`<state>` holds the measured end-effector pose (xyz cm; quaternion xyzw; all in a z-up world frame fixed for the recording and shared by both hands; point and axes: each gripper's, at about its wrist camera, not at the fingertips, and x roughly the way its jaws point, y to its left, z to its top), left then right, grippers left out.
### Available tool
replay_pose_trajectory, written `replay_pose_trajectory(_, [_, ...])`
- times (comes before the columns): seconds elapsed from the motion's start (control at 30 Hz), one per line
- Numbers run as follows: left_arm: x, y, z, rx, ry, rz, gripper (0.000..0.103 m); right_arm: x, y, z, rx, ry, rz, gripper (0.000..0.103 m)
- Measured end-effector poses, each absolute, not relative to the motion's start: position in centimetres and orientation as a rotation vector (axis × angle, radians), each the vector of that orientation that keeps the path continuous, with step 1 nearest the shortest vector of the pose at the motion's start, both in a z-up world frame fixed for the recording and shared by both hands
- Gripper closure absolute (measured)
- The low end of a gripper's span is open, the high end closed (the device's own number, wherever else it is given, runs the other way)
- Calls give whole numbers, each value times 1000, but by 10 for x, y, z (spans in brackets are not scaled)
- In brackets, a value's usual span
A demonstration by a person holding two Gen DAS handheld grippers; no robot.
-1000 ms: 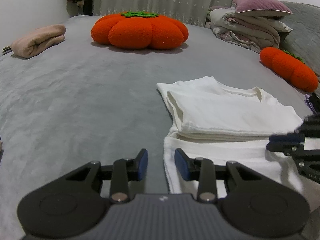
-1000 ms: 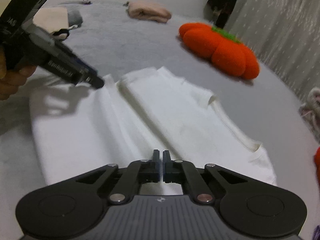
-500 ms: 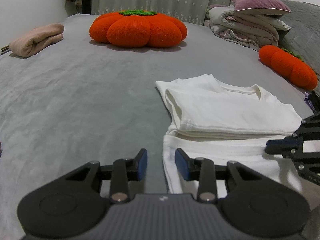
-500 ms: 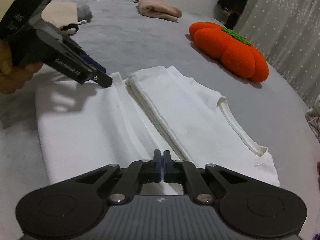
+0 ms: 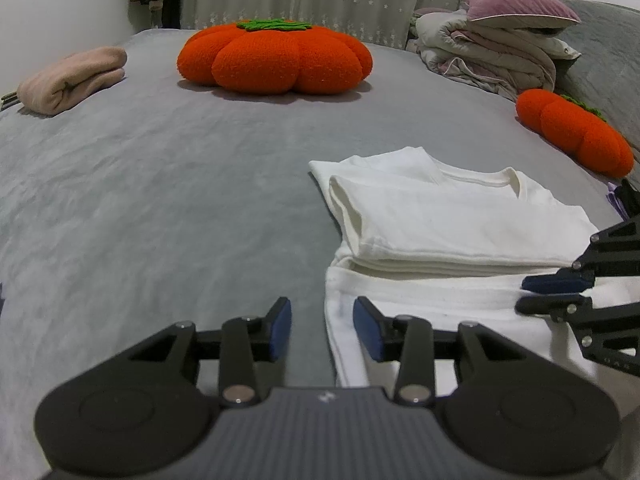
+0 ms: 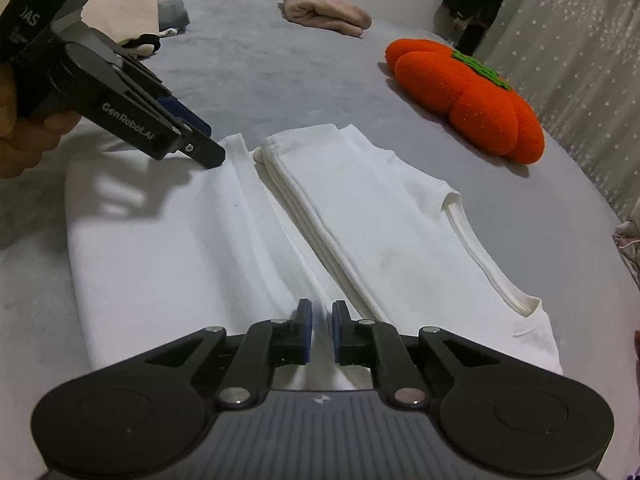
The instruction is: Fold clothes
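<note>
Both pairs of fingers are black plastic with blue rubber pads. On the left gripper (image 5: 322, 330) the jaws have just been opening and stand partly apart over the near corner of the white T-shirt (image 5: 448, 216), with one pad over the grey bedspread (image 5: 160, 200) and the other over the cloth; nothing is pinched between them. On the right gripper (image 6: 319, 330) the jaws have just been opening from shut and show a narrow gap; a strip of white cloth lies in that gap, but whether the pads press on it cannot be told. A hand (image 6: 24, 136) shows at the left gripper's handle in the right wrist view. The T-shirt lies flat on the soft, faintly mottled bedspread, in smooth cotton with a ribbed round collar; one part is folded over into a thick layered band with stacked edges, and the rest lies spread as a flat panel with a stitched hem. Farther back rest a round, lobed orange pumpkin cushion (image 5: 276, 58) of nubby knit with a green top, a rolled pink garment (image 5: 72, 78) and a pile of folded bedding (image 5: 492, 54).
</note>
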<state>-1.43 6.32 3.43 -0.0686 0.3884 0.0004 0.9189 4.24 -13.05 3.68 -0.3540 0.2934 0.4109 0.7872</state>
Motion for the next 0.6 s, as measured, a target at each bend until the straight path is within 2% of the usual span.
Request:
replay_pose_trajectory(0.07, [-15,64,35,-148,799,1,67,41,-130,37,-773,627,884,101])
replay_pose_trajectory(0.27, [-16,65,36,-153,797,4,67,41,-132,46,-748,561,834,101])
replay_pose_trajectory(0.6, [-18,62,38,-101,769,21,62,48,-124,28,-746,589,773,101])
